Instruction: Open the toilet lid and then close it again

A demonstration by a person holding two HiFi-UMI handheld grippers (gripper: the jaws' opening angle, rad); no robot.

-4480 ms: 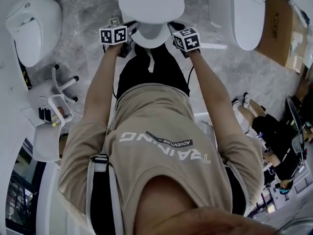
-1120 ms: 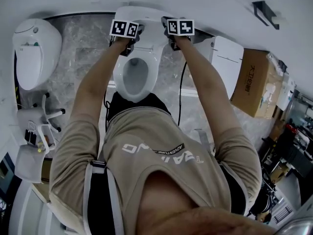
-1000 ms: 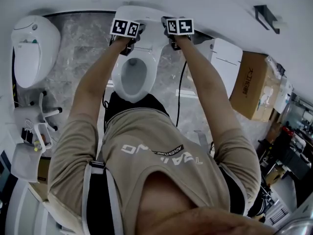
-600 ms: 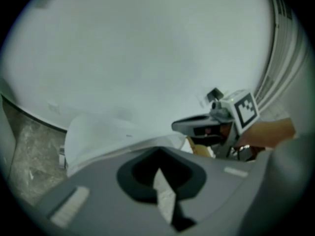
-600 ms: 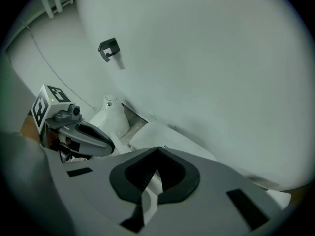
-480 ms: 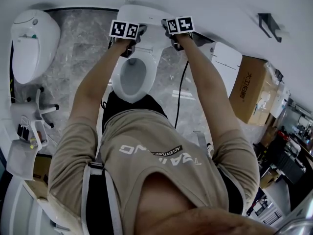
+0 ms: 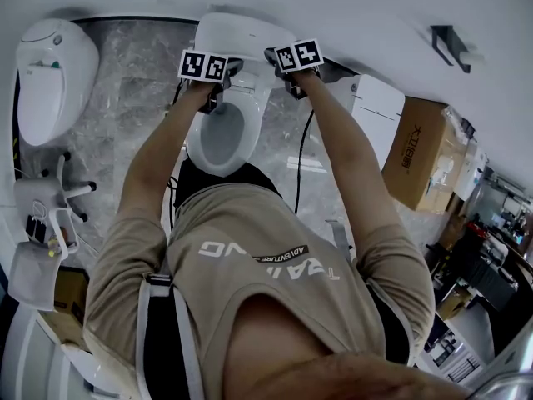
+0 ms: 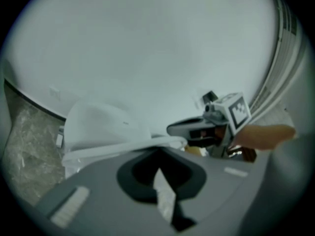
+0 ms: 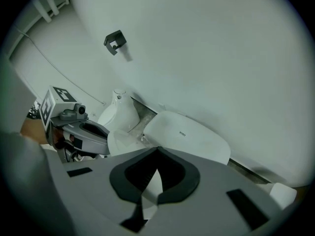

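The white toilet [image 7: 221,136] stands against the wall with its bowl uncovered and its lid [image 7: 241,36] raised. My left gripper [image 7: 235,65] is at the lid's left edge and my right gripper [image 7: 271,55] at its right edge. In the left gripper view the shut jaws [image 8: 158,150] sit right at the lid's rim [image 8: 103,127], with the right gripper [image 8: 216,127] beyond. In the right gripper view the jaw tips [image 9: 157,149] meet just below the lid [image 9: 187,136], and nothing is clamped between them. The left gripper [image 9: 74,127] shows at the left there.
A second white toilet [image 7: 54,73] stands at the left, and a white toilet [image 7: 371,111] with a cardboard box [image 7: 416,152] at the right. A white stool frame [image 7: 42,215] is at the lower left. A dark bracket [image 7: 450,40] hangs on the wall.
Both grippers have shifted a little away from the wall, toward me. The lid looks larger and seems to lean slightly off the wall. Much earlier the lid lay shut.
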